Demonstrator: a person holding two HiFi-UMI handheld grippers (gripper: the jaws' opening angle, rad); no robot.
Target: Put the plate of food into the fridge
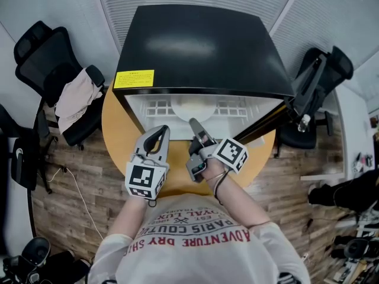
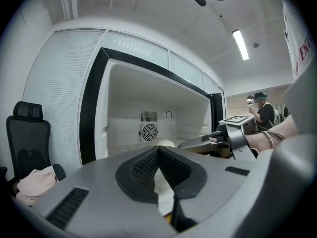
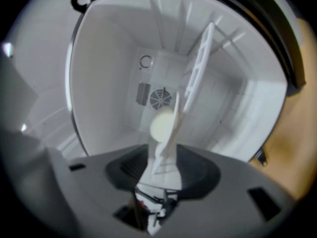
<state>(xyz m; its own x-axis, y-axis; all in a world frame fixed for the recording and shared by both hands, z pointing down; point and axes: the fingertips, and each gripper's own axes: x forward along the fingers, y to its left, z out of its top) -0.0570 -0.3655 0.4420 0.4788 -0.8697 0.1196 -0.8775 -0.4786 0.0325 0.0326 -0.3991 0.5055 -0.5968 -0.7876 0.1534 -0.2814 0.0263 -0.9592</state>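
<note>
A black mini fridge [image 1: 195,46] stands open on a round wooden table [image 1: 117,126]. A pale round plate of food [image 1: 192,106] rests on its white wire shelf [image 1: 155,107], apart from both grippers. The plate shows in the left gripper view [image 2: 166,143] and, blurred, in the right gripper view [image 3: 161,125]. My left gripper [image 1: 161,132] hovers before the fridge opening, shut and empty, its tips touching [image 2: 158,149]. My right gripper [image 1: 196,128] points into the opening a little to the right, rolled sideways. Its jaws [image 3: 161,155] are apart with nothing between them.
The fridge door [image 1: 269,122] hangs open at the right. A black office chair with a pale cloth [image 1: 76,96] on it stands left of the table, another chair [image 1: 320,78] at the right. A fan grille [image 2: 149,131] sits on the fridge's back wall.
</note>
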